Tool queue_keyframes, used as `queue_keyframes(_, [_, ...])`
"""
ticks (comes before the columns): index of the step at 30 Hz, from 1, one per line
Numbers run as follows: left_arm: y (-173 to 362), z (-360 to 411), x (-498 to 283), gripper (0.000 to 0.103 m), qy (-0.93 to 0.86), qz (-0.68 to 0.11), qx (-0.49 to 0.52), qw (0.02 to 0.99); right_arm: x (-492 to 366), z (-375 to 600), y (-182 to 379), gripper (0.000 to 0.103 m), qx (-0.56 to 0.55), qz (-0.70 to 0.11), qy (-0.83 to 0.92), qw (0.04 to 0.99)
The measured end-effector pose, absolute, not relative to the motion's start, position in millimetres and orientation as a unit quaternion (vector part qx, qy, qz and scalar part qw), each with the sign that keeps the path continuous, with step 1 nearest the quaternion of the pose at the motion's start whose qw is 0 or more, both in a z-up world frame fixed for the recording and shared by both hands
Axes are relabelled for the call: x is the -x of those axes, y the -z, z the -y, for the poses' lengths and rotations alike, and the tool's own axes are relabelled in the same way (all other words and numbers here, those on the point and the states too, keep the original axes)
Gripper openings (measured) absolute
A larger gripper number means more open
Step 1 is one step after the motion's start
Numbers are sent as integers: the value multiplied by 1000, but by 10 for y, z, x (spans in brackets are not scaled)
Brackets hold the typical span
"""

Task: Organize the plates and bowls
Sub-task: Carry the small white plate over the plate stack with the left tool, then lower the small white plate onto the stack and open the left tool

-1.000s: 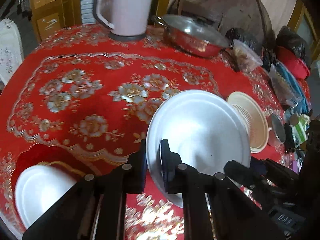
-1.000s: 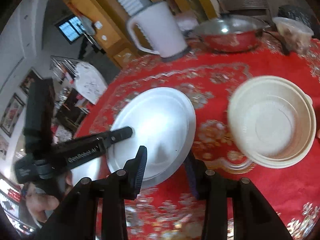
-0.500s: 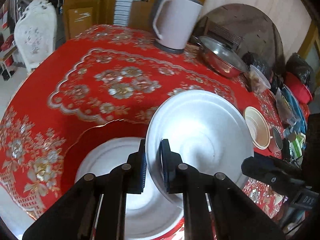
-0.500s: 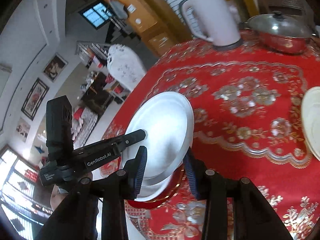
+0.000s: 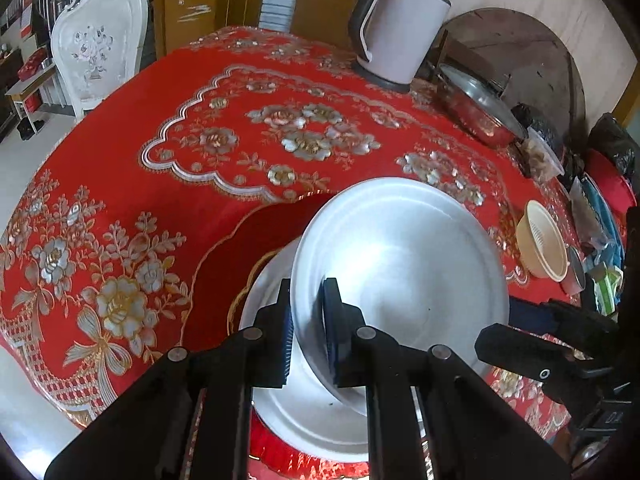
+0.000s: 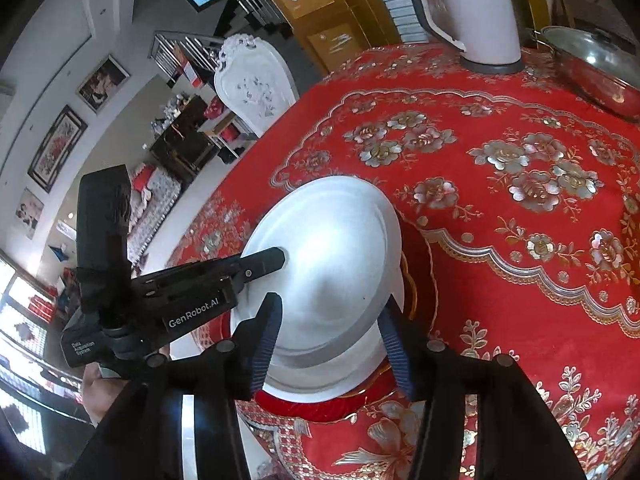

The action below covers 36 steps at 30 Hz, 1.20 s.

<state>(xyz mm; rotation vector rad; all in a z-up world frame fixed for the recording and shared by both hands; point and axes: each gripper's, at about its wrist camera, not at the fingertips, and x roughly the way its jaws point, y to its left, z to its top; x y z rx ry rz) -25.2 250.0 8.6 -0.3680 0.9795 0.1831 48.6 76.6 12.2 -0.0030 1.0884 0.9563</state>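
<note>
Round silver metal plate (image 5: 400,276), smooth, shiny, raised rim, sits centre-right of the left wrist view, tilted, its face turned up and toward the camera. Left tongs (image 5: 307,332) pinch its near-left rim, black jaws nearly together with only the plate edge between them. Below it lies a second pale round plate (image 5: 304,412), flat, partly covered by the held one; whether the two touch is unclear. That lower plate rests on a red dish with a scalloped gold-trimmed edge (image 5: 236,264), mostly hidden.

In the right wrist view the held plate (image 6: 332,264) is at centre. Right tongs (image 6: 328,344) spread wide, blue-ribbed pads either side of the plate's near edge, gripping nothing I can see. Left tongs body enters from the left of that frame, a hand (image 6: 94,396) partly visible under it.

Bench (image 5: 160,152) wears a red cloth with silver and gold embossed flowers. Beige ribbed plastic bowl (image 5: 542,246) at right edge. White kettle (image 5: 396,28) upper centre, lidded steel pan (image 5: 476,108) upper right. White carved chair (image 5: 98,64) upper left. Clutter at far right is too distorted to identify.
</note>
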Motion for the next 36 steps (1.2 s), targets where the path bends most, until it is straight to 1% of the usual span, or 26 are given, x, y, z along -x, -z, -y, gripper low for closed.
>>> queue_keyframes(2, [-66, -2487, 272, 12, -88, -468, 172, 862, -457, -770, -94, 53, 6, -501, -436, 747])
queue_keyframes(5, [-49, -2484, 324, 12, -85, -470, 171, 862, -421, -769, -47, 57, 4, -507, -438, 742])
queue_keyframes(8, [-51, -2494, 384, 11, -89, -467, 166, 864, -370, -786, -27, 57, 10, -508, -443, 739])
queue_keyframes(16, [-7, -2511, 456, 11, -110, -466, 149, 865, -323, -805, 5, 63, 18, -510, -441, 738])
queue_keyframes(25, [-102, -2541, 524, 12, -126, -449, 146, 873, -357, -665, -26, 64, 1, -505, -438, 744])
queue_keyframes(26, [-117, -2540, 532, 12, -128, -446, 145, 874, -358, -647, -33, 66, -2, -504, -438, 744])
queue_keyframes(28, [-176, -2539, 545, 12, -131, -437, 145, 878, -362, -585, -54, 73, -11, -499, -438, 748])
queue_keyframes(29, [-202, -2531, 550, 12, -132, -433, 146, 880, -357, -552, -70, 80, -10, -495, -435, 752])
queue_keyframes(30, [-238, -2507, 554, 12, -128, -428, 149, 882, -348, -525, -87, 84, -8, -491, -431, 758])
queue_keyframes(32, [-280, -2436, 550, 12, -116, -423, 150, 886, -345, -438, -121, 89, -9, -478, -419, 772])
queue_keyframes(33, [-300, -2377, 543, 15, -110, -421, 149, 888, -354, -362, -140, 93, -10, -472, -405, 783])
queue_keyframes(34, [-318, -2304, 532, 20, -103, -418, 147, 891, -374, -302, -150, 94, -11, -470, -394, 790])
queue_keyframes(36, [-348, -2146, 493, 22, -82, -416, 146, 894, -426, -152, -165, 95, -16, -467, -369, 803])
